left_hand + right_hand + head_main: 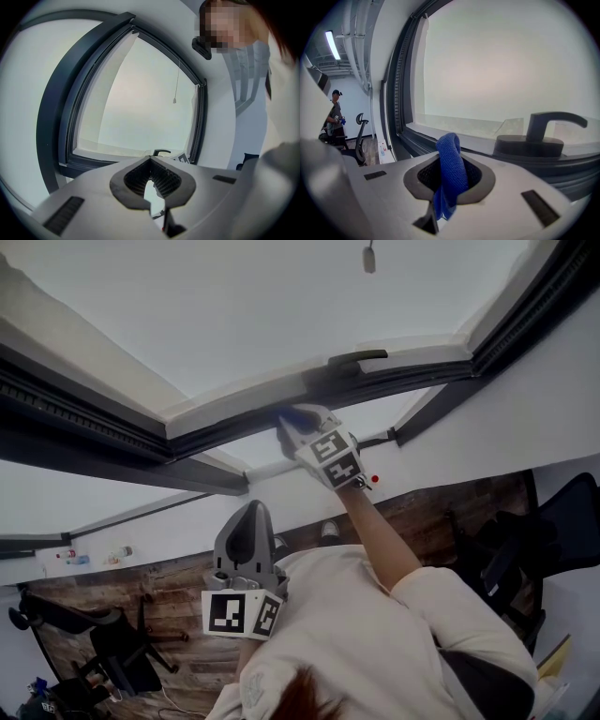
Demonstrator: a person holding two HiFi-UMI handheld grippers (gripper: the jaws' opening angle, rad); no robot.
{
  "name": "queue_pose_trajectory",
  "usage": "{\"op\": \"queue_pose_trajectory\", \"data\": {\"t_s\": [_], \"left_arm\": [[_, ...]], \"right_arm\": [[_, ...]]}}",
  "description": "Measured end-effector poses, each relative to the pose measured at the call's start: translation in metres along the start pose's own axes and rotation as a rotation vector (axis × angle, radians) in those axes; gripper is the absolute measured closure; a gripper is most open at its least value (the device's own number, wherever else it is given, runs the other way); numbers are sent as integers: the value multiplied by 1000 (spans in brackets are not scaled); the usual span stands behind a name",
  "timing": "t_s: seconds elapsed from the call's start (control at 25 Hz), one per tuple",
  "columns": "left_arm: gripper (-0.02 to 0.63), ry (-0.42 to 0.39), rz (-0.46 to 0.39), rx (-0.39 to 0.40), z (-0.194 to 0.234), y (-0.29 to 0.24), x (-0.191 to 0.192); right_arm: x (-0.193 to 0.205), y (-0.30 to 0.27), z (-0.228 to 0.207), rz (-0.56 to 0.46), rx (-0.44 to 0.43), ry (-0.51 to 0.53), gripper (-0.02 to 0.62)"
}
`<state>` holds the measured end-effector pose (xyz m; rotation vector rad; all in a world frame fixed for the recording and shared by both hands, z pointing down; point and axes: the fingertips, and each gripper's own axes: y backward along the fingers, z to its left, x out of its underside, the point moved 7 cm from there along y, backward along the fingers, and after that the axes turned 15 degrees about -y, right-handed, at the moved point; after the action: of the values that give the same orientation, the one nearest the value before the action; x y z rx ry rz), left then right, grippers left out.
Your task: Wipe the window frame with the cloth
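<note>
The blue cloth (299, 415) is pinched in my right gripper (296, 424), which is shut on it and raised against the dark window frame (225, 430), just left of the window handle (357, 358). In the right gripper view the cloth (451, 171) sticks out folded between the jaws of the right gripper (450, 157), close to the frame's lower rail (417, 140), with the handle (548, 125) to its right. My left gripper (247, 512) hangs lower, in front of the person's chest, away from the window. Seen from its own camera, the left gripper (151, 164) is shut and holds nothing.
A blind cord pull (174, 100) hangs in front of the pane. Office chairs (120, 651) stand on the wooden floor below, another chair (553, 521) at the right. A person (335, 119) stands far off beside a chair. The frame's dark side rail (54, 108) curves at the left.
</note>
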<state>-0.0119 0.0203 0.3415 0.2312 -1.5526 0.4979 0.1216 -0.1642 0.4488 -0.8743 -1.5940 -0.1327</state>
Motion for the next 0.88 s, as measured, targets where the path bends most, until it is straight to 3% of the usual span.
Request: {"op": "queue_pose_trajectory", "data": {"t_s": [0.88], "left_arm": [[600,8,-1,-28,-12,7,2]], "right_arm": [[0,28,-39,-33,86,-46,541]]}}
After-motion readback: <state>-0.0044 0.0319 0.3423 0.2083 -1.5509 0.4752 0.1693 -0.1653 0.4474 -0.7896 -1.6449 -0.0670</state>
